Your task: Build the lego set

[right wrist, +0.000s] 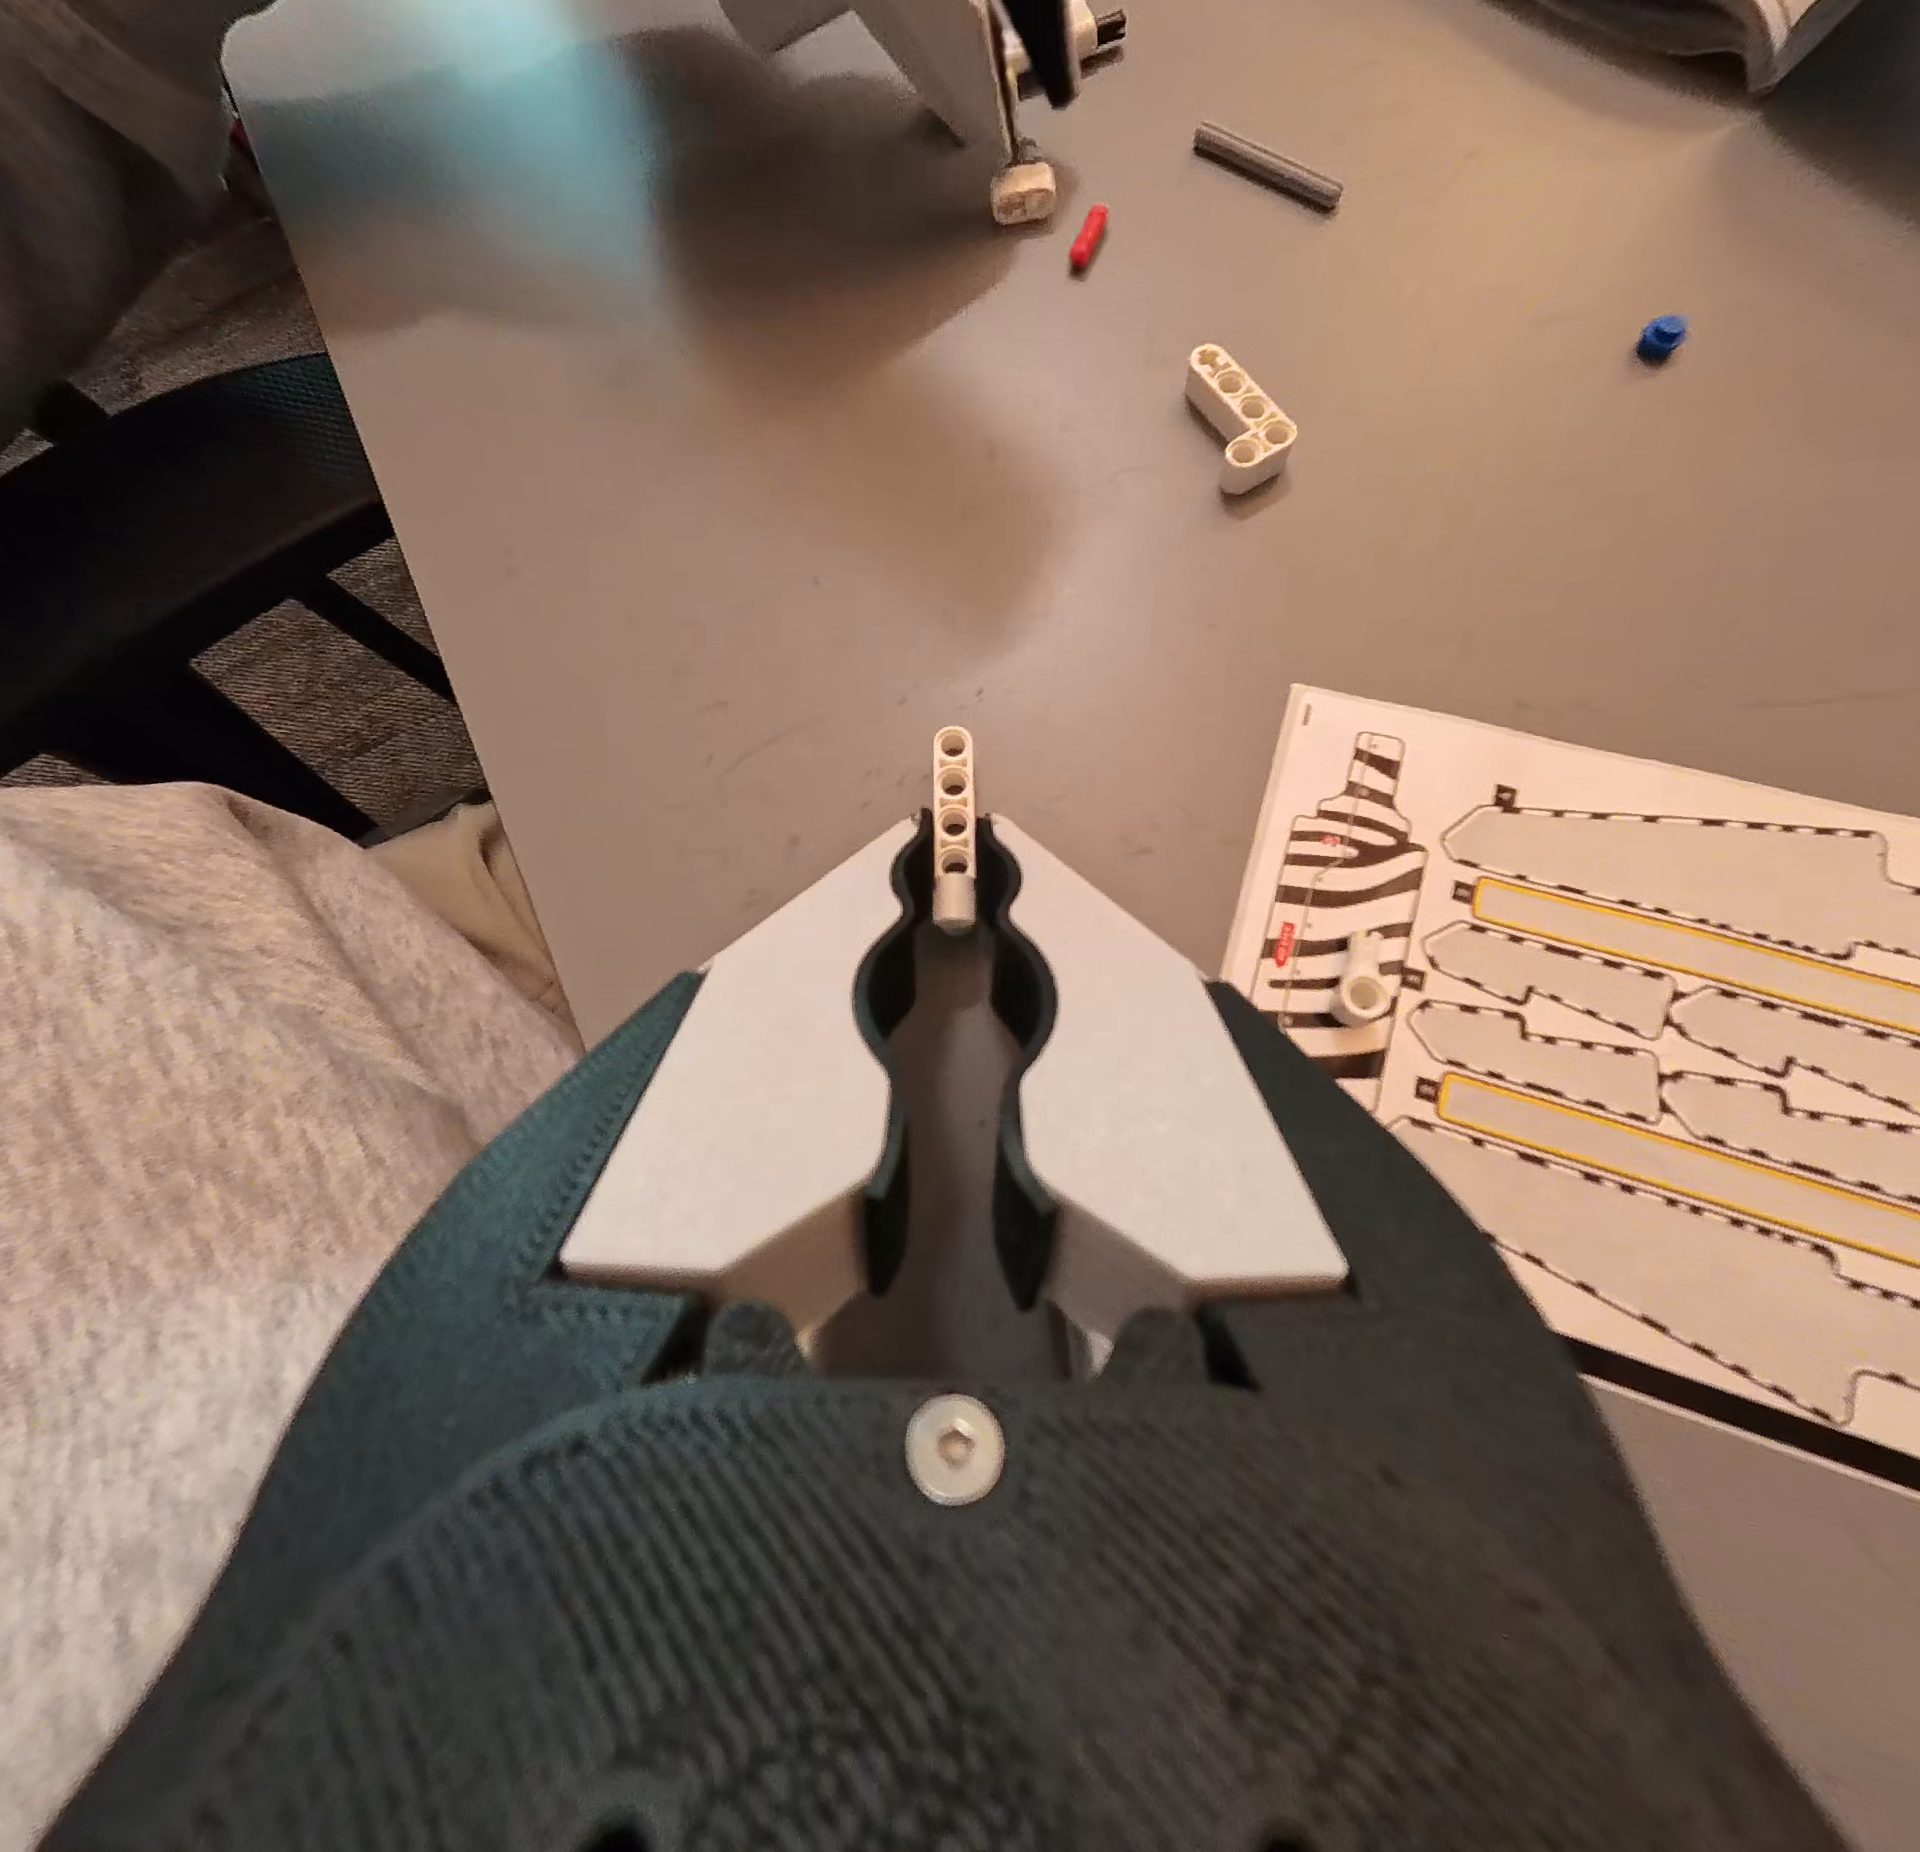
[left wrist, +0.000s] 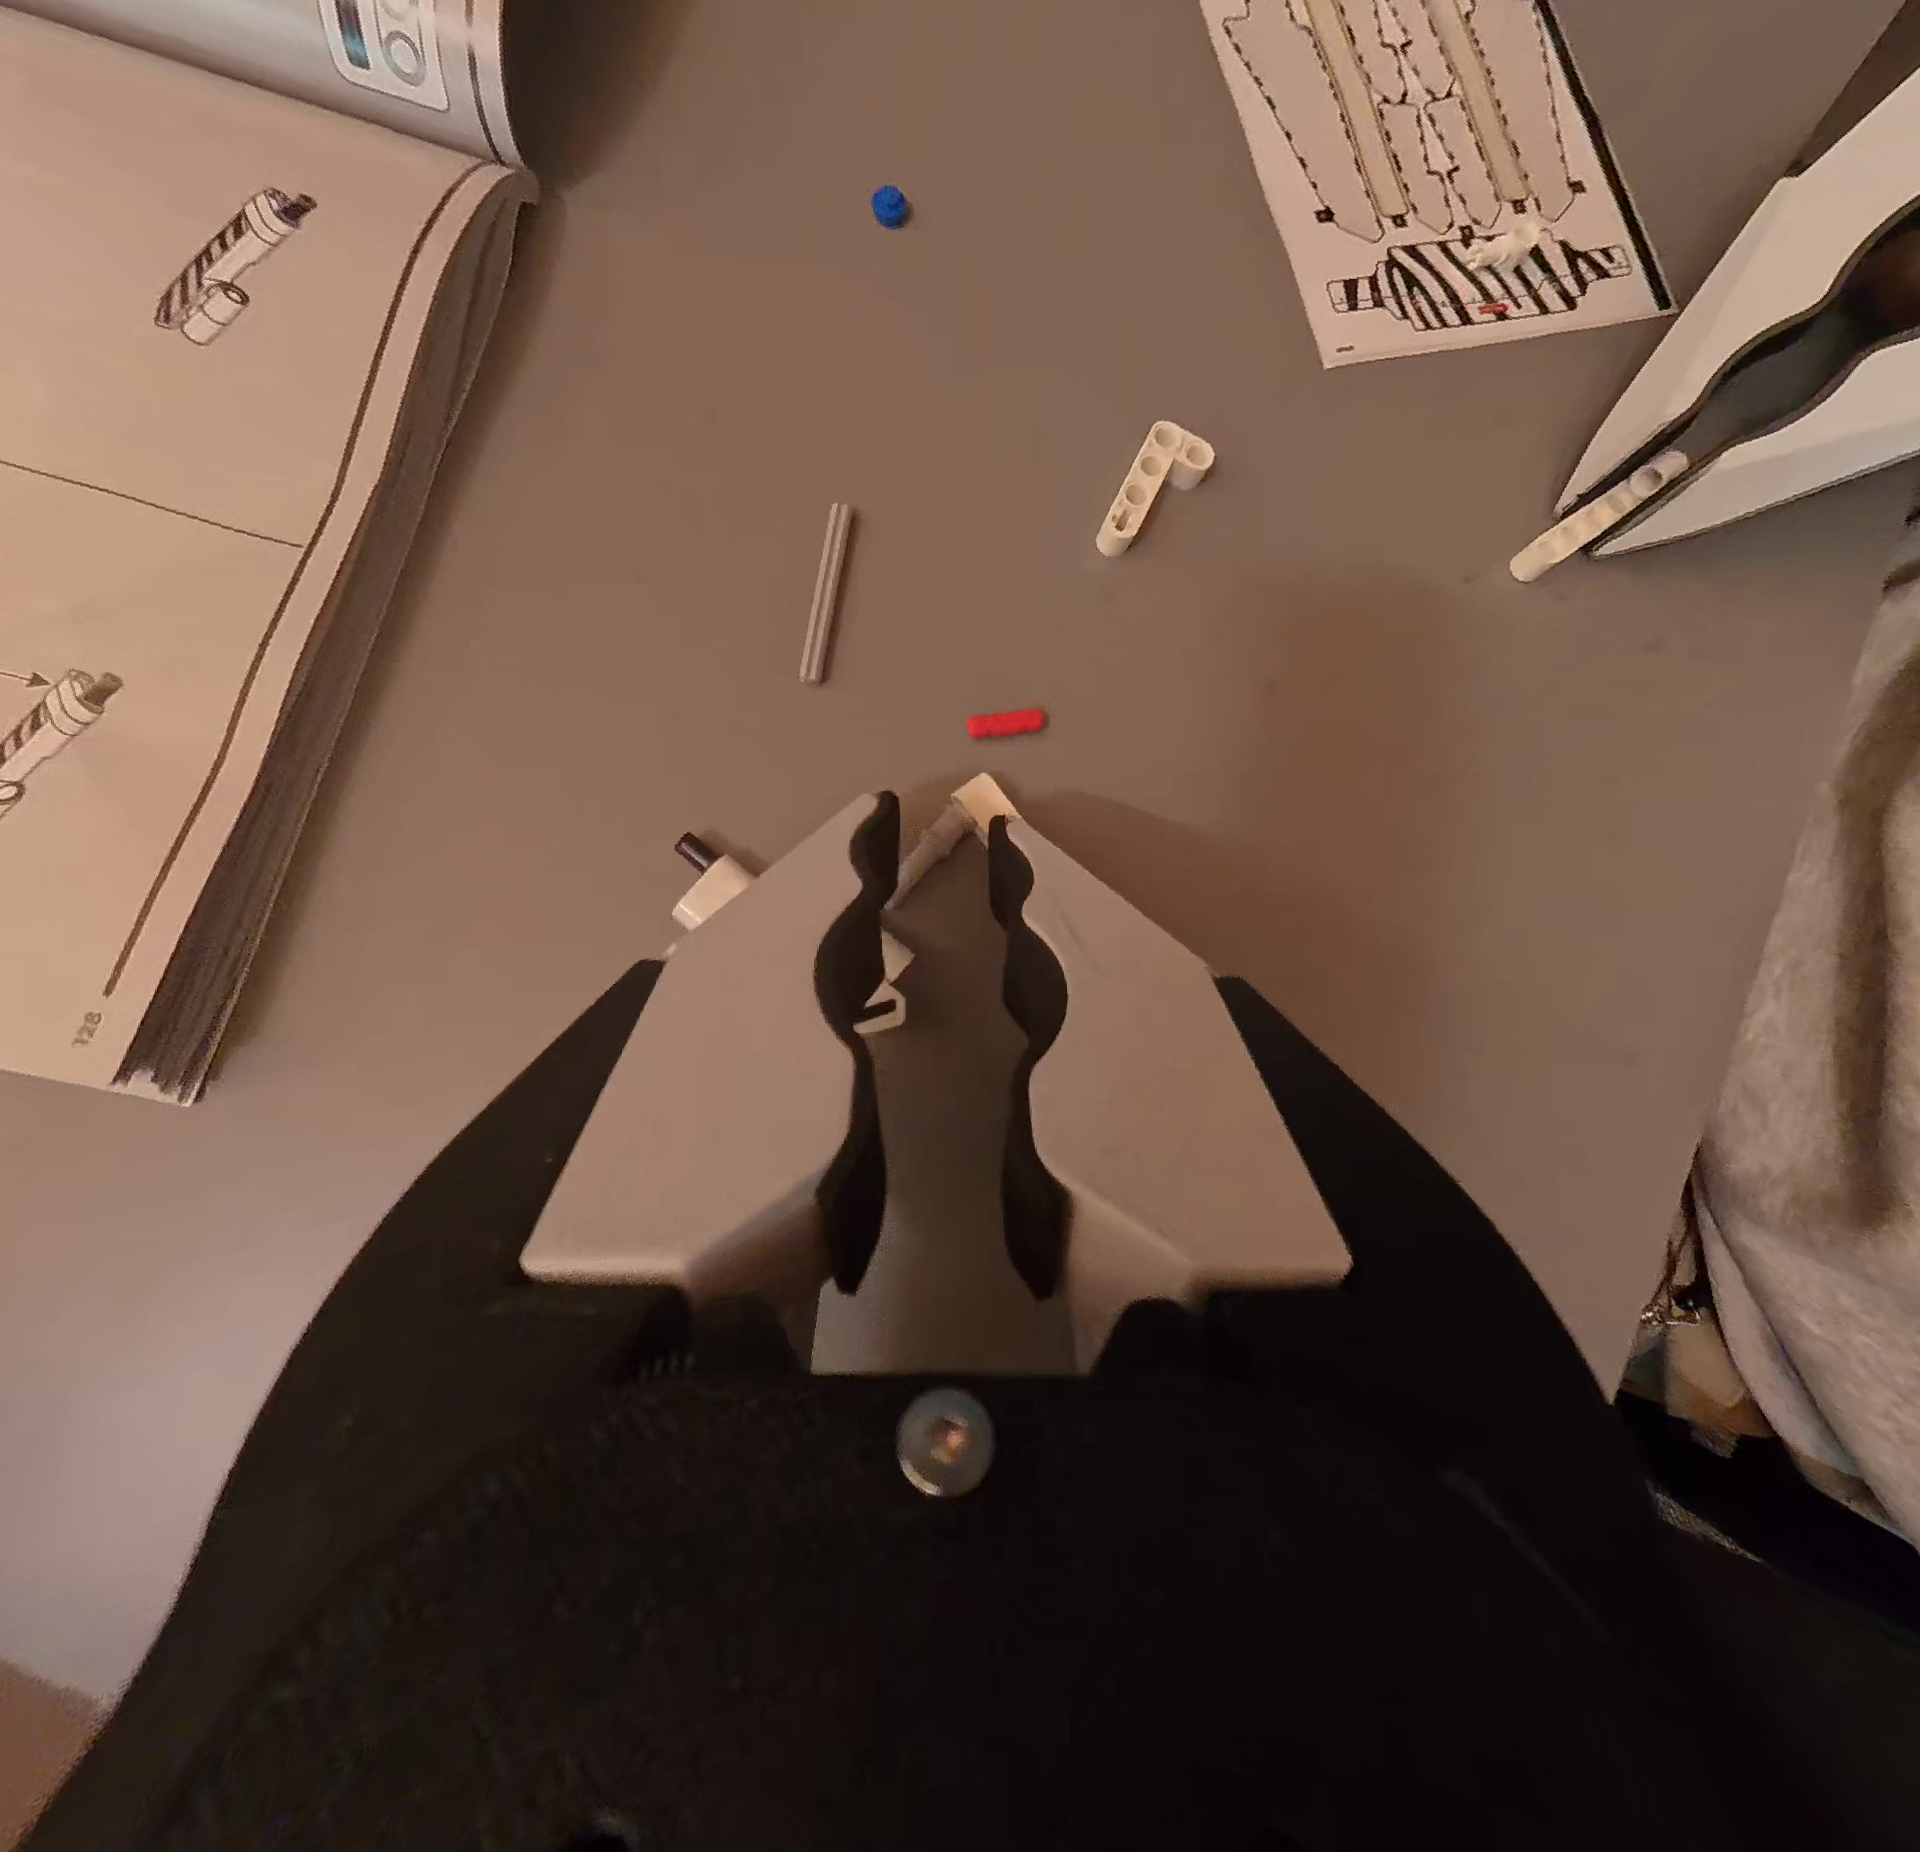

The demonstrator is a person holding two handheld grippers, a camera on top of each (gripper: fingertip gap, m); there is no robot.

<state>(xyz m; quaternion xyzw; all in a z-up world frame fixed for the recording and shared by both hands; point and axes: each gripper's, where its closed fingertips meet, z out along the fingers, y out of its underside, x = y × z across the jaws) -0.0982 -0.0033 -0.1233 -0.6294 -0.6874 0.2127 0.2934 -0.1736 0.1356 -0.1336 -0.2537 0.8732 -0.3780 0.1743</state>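
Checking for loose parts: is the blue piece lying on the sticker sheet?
No, the blue piece sits on the bare grey table, well apart from the sticker sheet.

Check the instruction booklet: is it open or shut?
Open. The thick paper instruction booklet lies spread flat on the grey table, a page of line drawings facing up, its other pages curling away at the spine.

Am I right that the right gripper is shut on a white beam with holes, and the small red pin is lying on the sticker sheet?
Not quite. The right gripper is shut on the white beam, but the red pin lies on the bare grey table, well away from the sticker sheet. The right wrist view shows this.
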